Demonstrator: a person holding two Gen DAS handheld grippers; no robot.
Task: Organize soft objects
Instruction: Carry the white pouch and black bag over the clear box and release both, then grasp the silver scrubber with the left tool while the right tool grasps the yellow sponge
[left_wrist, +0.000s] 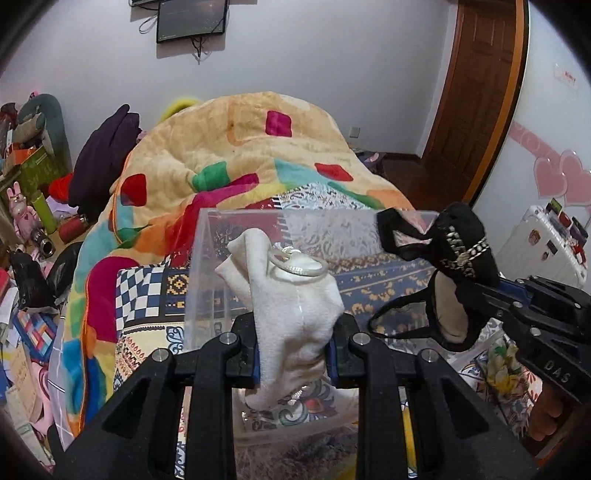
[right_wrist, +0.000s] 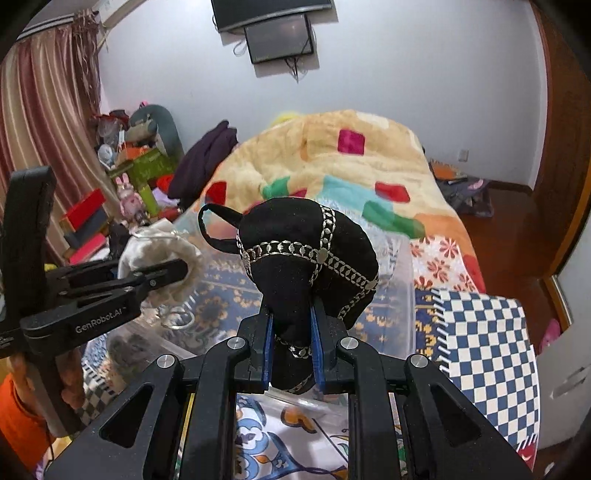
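My left gripper (left_wrist: 294, 363) is shut on a white padded bra (left_wrist: 291, 295) with a clear ring strap, held above a clear plastic box (left_wrist: 207, 251) on the bed. My right gripper (right_wrist: 291, 349) is shut on a black padded bra (right_wrist: 306, 251) with silver chain trim, held over the same clear box (right_wrist: 400, 280). The black bra (left_wrist: 461, 251) and right gripper (left_wrist: 491, 295) show at the right of the left wrist view. The left gripper (right_wrist: 173, 271) with the white bra (right_wrist: 155, 243) shows at the left of the right wrist view.
A thick colourful quilt (left_wrist: 240, 147) is heaped on the bed behind the box. A blue-white checked cloth (right_wrist: 487, 350) lies to the right. Cluttered boxes and toys (left_wrist: 29, 184) fill the left side. A white suitcase (left_wrist: 546, 240) and a wooden door (left_wrist: 476, 92) are on the right.
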